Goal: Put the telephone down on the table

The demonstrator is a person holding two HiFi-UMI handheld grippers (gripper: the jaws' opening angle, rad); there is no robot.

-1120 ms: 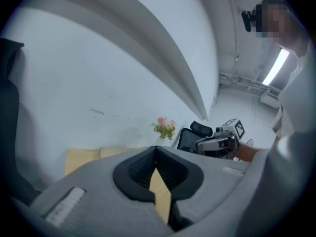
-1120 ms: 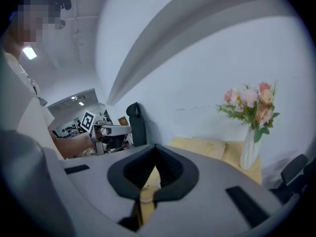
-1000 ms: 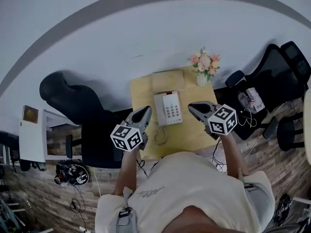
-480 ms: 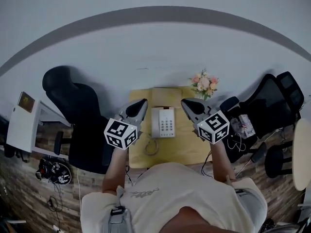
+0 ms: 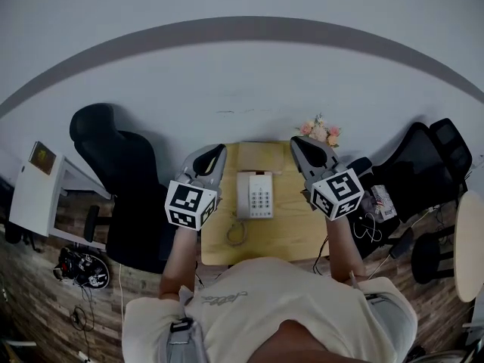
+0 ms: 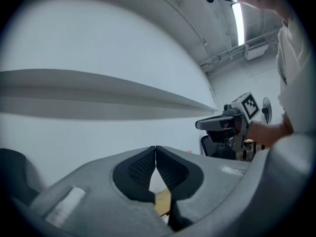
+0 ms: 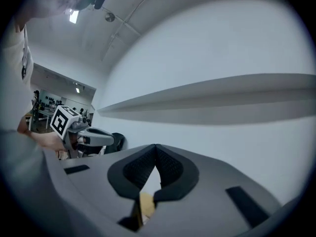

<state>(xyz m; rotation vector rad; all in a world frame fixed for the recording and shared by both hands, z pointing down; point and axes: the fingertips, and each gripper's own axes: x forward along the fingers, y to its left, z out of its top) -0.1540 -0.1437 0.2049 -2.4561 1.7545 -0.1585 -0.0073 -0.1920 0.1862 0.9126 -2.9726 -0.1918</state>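
White wall (image 5: 242, 74) with a grey band across it, wood floor (image 5: 45, 293) below.

Left gripper (image 6: 156, 151): jaws clenched, tips meeting, nothing between them. Right gripper (image 7: 156, 147): the same, clenched and empty. Both are held level and point at the wall. Each gripper view catches the other gripper off to the side, marker cube on top.

From the head view, the two grippers flank the telephone (image 5: 255, 195): the left one over the table's (image 5: 291, 237) left edge, the right one over its far right corner. Neither touches the telephone.

Telephone lies flat on the table, about mid-width, keypad up, handset along its left side. Cord (image 5: 236, 233) curls in a loop on the tabletop just beside the near-left corner of the telephone. Tan pad (image 5: 255, 156) lies behind the telephone, toward the wall.

Flowers (image 5: 319, 131), pink, at the far right corner, partly hidden by the right gripper.

Black chair (image 5: 113, 165) left of the table; a second chair (image 5: 427, 165) to the right, cables and clutter near it.
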